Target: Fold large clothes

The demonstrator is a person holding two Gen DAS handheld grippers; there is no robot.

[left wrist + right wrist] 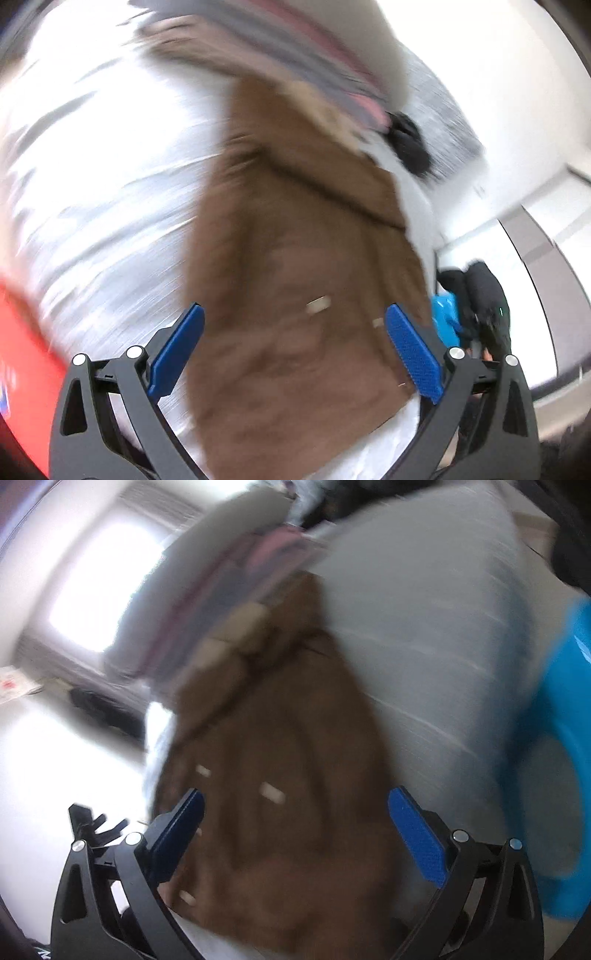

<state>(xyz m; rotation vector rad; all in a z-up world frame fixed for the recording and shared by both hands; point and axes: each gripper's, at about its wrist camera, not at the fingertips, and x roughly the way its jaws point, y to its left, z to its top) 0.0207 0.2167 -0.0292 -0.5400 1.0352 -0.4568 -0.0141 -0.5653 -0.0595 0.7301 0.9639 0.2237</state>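
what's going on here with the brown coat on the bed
A person is folding a large brown coat laid on a white bed, with a two-finger tool in each hand. Right now the left tool and the right tool are both wide open above the coat, gripping nothing. The frames are blurred, so finer detail is unclear.

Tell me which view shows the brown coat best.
The left wrist view: the brown coat lies there less blurred on the white bedding, its collar, edges and pale toggles readable. The right wrist view shows the same coat more smeared, its outline soft against the bedding, only the toggles standing out.
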